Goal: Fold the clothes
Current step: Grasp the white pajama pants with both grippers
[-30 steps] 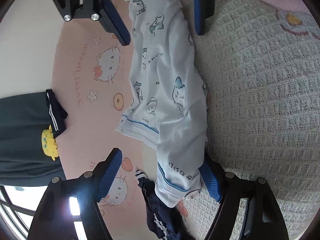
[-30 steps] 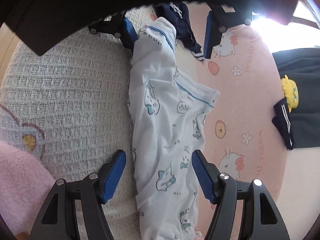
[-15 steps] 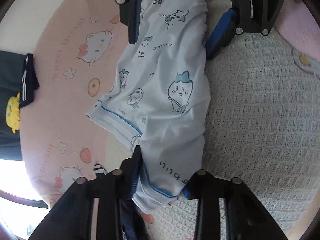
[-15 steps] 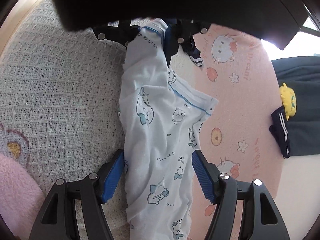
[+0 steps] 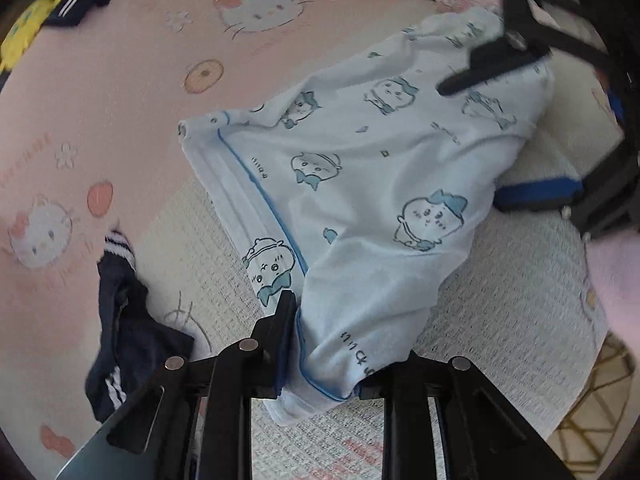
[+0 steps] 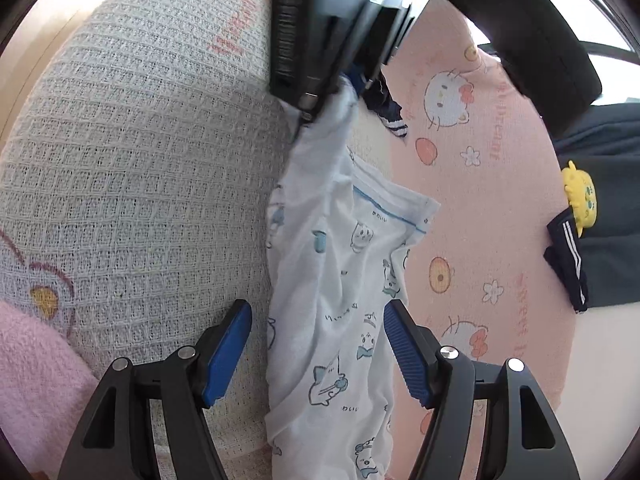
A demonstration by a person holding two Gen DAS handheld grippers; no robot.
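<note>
Left hand-held gripper clamps hem of pale blue cartoon-print cotton garment, probably to draw it flat for folding. Right hand-held gripper spread wide, straddling same garment on white waffle-weave blanket on bed.

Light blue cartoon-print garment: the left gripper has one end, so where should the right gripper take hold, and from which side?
On the free end of the light blue cartoon-print garment, the strip lying between the open right gripper fingers. Come straight down and close across its narrow width; the left gripper is shut on the far end, so this probably evens the stretch.
</note>
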